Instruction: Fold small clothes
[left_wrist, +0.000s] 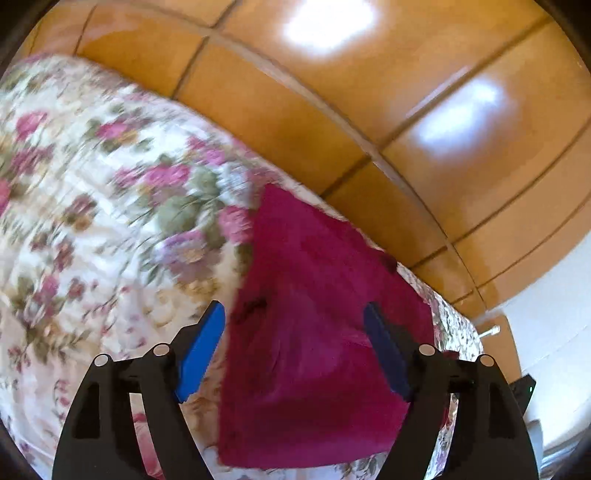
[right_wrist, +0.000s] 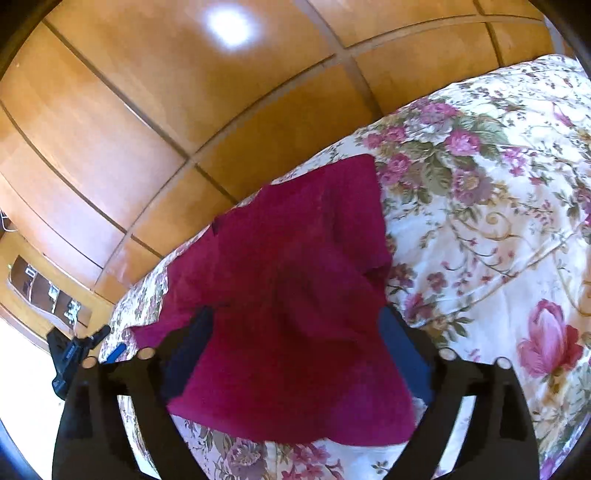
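Both grippers released above a magenta cloth on a floral bed.

The left gripper (left_wrist: 293, 347) stands with jaws wide apart; the cloth (left_wrist: 314, 332) lies on the quilt (left_wrist: 92, 221) beneath and between its blue pads (left_wrist: 201, 350), touching neither. In the right wrist view the right gripper (right_wrist: 295, 354) is also spread wide, and the cloth (right_wrist: 295, 295) covers the gap, rumpled, its near edge over the left finger; whether it touches the pads there I cannot tell. The cloth sits near the bed's edge, running from 6 o'clock toward 12 in both views. Past the edge, from 10 to 2 o'clock, stand glossy wooden wardrobe doors (left_wrist: 332, 92) with light glare. In the right view the other gripper shows at 8 o'clock, and a shelf nook (right_wrist: 44, 291) at 9. The left view is motion-blurred.
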